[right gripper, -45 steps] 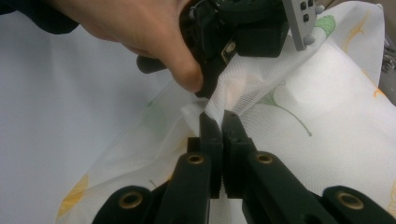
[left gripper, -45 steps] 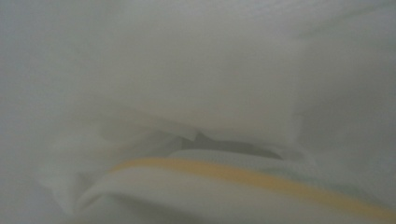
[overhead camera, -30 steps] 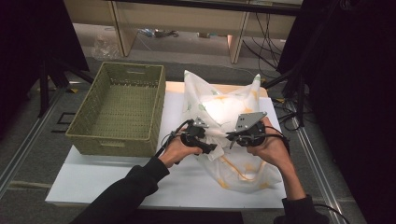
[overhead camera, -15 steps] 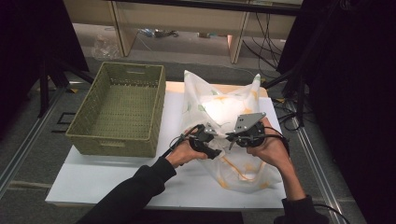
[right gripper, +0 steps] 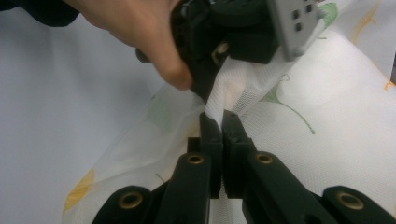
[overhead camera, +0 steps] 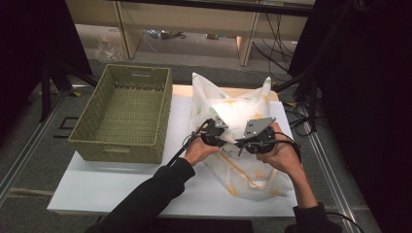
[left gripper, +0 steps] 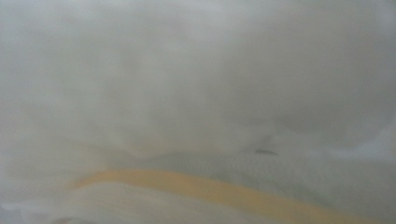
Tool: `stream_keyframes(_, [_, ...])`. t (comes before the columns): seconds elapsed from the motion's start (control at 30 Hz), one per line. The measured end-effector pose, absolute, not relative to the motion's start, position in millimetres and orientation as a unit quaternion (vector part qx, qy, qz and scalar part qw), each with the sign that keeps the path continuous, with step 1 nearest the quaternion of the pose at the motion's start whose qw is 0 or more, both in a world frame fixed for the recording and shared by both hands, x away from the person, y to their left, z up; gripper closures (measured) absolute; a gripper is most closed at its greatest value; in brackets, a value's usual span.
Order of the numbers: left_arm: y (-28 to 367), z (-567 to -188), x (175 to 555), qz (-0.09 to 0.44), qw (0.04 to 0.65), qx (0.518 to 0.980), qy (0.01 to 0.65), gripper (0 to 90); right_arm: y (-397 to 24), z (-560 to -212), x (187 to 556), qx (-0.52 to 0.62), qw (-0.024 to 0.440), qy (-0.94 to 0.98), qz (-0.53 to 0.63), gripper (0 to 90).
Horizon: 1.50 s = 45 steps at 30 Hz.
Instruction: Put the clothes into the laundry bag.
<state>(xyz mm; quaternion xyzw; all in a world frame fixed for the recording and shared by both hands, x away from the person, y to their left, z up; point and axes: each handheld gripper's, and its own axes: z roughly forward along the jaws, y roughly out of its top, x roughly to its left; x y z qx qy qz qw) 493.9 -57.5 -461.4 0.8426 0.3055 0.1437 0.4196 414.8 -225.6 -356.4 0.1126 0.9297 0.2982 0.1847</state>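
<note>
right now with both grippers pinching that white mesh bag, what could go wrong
1. The right gripper and the left gripper clamp the same small fold of the mesh bag, very close together. Pulling apart could tear the thin netting or let it slip out.
2. In the left gripper view the fabric sits right against the camera, so that grip is hard to check.
3. The bag lies apart from the wicker basket, so a carry across could let it sag and snag the rim.

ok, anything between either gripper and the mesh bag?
Nothing visible. The right gripper is already shut on a pinched fold of the white mesh bag, and the left gripper has just been closing on the same fold right beside it. The green wicker basket sits apart, off to the left.
</note>
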Motion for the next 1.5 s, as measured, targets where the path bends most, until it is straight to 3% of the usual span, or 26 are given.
stream_keyframes(0.13, [-64,-462,503,0.157,0.419,0.837,0.314,85.4,-224,-361,416,0.111,0.175,0.936,0.286,90.0])
stream_keyframes(0.23, [-61,-468,503,0.132,0.408,0.843,0.324,80.8,-225,-365,418,0.111,0.172,0.936,0.285,90.0])
stream_keyframes(0.43, [-42,-458,483,0.114,0.379,0.869,0.295,50.5,-226,-366,418,0.117,0.171,0.935,0.289,90.0])
stream_keyframes(0.5, [-37,-456,472,0.117,0.386,0.860,0.312,40.2,-228,-365,419,0.117,0.177,0.933,0.292,90.0])
stream_keyframes(0.63, [-19,-452,456,0.114,0.385,0.861,0.312,30.5,-230,-363,418,0.121,0.177,0.931,0.296,90.0])
stream_keyframes(0.73, [-1,-453,448,0.109,0.384,0.858,0.322,28.0,-231,-362,418,0.124,0.179,0.930,0.296,90.0])
stream_keyframes(1.0, [11,-460,452,0.087,0.395,0.849,0.341,30.3,-230,-362,419,0.119,0.182,0.931,0.294,90.0])
stream_keyframes(1.17, [5,-459,451,0.065,0.415,0.840,0.343,39.6,-230,-363,419,0.122,0.181,0.930,0.295,90.0])
stream_keyframes(1.27, [0,-458,454,0.081,0.415,0.842,0.335,49.5,-230,-362,419,0.121,0.180,0.931,0.295,90.0])
stream_keyframes(1.33, [0,-459,459,0.098,0.406,0.848,0.326,60.3,-230,-362,419,0.118,0.184,0.931,0.293,90.0])
stream_keyframes(1.43, [6,-463,462,0.083,0.415,0.845,0.326,82.0,-230,-362,419,0.118,0.182,0.932,0.290,90.0])
stream_keyframes(1.5, [10,-461,459,0.085,0.413,0.850,0.317,86.8,-231,-362,419,0.119,0.180,0.931,0.295,90.0])
